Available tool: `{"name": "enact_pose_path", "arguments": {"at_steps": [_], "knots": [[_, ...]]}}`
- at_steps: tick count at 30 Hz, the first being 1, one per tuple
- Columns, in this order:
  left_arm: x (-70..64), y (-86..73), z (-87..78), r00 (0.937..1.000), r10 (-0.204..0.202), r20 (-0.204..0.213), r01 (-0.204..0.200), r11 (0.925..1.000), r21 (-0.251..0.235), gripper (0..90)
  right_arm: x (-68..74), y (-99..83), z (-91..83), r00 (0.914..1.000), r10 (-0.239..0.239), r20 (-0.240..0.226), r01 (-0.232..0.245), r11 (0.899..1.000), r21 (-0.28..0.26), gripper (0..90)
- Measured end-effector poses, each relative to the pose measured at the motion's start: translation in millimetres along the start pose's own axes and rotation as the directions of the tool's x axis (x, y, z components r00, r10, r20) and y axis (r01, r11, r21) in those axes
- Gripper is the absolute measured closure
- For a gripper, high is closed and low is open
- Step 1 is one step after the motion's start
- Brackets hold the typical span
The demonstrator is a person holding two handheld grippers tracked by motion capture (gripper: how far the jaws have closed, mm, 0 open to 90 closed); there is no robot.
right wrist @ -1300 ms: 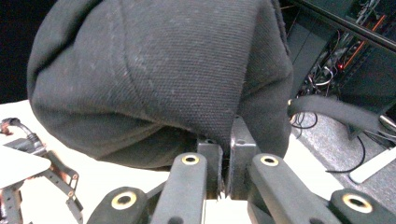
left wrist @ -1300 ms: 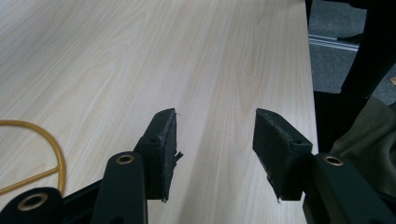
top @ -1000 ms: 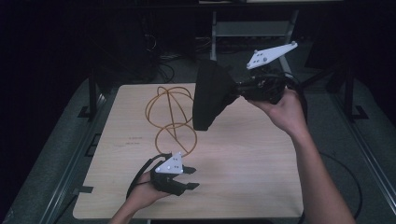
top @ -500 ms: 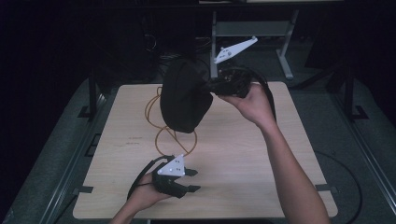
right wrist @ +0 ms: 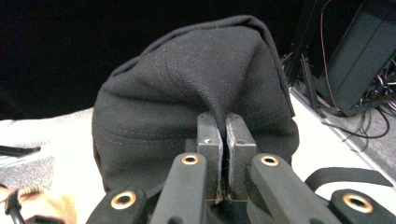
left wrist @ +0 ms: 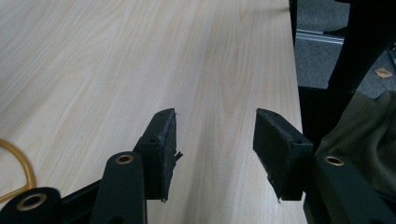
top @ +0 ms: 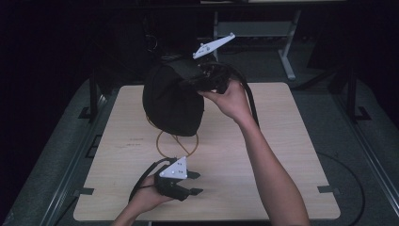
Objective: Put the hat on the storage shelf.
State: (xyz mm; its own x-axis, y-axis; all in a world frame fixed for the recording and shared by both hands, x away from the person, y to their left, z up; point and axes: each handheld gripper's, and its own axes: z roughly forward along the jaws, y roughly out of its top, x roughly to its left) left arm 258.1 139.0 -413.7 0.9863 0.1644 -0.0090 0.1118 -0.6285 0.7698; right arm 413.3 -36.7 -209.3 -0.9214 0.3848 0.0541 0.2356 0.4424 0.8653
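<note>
Right hand-held gripper (right wrist: 223, 140) clamped tight on a fold of black cloth bag (top: 173, 99), held up over the far table (top: 291, 155), hanging long-way down. Left hand-held gripper (left wrist: 215, 140) wide apart, low near the front edge. Orange cord (top: 162, 143) beneath the bag.

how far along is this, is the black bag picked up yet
Done: the black bag is off the table, hanging from the right hand-held gripper, whose jaws pinch a fold of its fabric. In hand: carrying it above the orange cable. Left: setting it down somewhere; the left hand-held gripper rests open, holding nothing.
</note>
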Motion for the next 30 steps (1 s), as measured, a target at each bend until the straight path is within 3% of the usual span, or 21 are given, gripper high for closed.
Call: {"name": "enact_pose_path", "arguments": {"at_steps": [6,14,16,26,30], "knots": [[-1.4,0.9,2.4,1.0,-0.003,0.009,0.003,1.0,-0.004,48.8,-1.3,6.2,11.4,0.9996,0.02,-0.021,-0.02,0.999,-0.024,86.8],[-1.5,1.1,3.2,0.9996,0.019,0.019,-0.02,0.9998,0.003,48.6,-2.4,9.0,38.1,0.997,0.056,-0.054,-0.059,0.997,-0.041,86.6],[-2.8,1.1,5.2,0.9997,0.009,0.025,-0.009,1.0,-0.003,48.5,-2.3,8.2,45.5,0.9952,0.073,-0.066,-0.076,0.996,-0.052,85.7],[-3.4,1.3,4.8,0.9995,0.009,0.03,-0.009,0.9999,-0.013,48.5,0.9,11.5,53.1,0.9957,0.071,-0.059,-0.075,0.995,-0.07,86.7],[-2.8,1.3,4.1,0.9994,0.018,0.03,-0.018,0.9998,-0.005,48.5,0.7,13.1,52.9,0.9928,0.075,-0.094,-0.083,0.993,-0.083,87.3]]}}
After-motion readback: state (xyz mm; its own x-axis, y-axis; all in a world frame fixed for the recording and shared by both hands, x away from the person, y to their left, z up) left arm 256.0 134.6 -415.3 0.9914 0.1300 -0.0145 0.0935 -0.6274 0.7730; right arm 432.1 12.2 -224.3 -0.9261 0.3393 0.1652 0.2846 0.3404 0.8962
